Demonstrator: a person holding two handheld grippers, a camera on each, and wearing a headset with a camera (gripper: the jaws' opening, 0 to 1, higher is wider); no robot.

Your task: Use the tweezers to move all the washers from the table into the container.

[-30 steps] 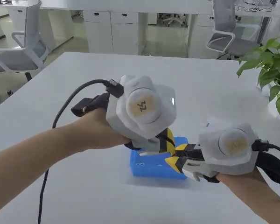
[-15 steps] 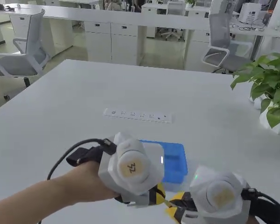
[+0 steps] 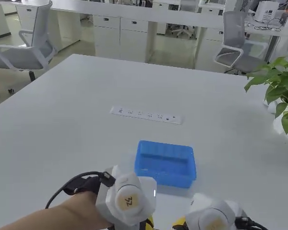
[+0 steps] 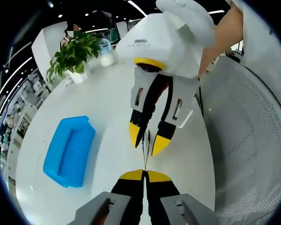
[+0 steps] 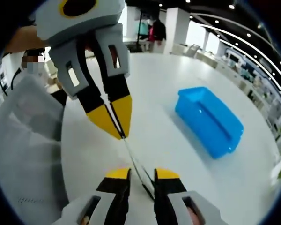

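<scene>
Left claw [image 4: 144,174] pinches tweezers [image 5: 136,164] (blue container [image 3: 163,177] nearby)

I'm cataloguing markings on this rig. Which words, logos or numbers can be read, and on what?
No legible words or numbers.
Dark zigzag logo, no letters: round tan disc on the left gripper.
Faint grey lettering on the right gripper's white housing: too blurred.
Marks on the white power strip: too small.
</scene>
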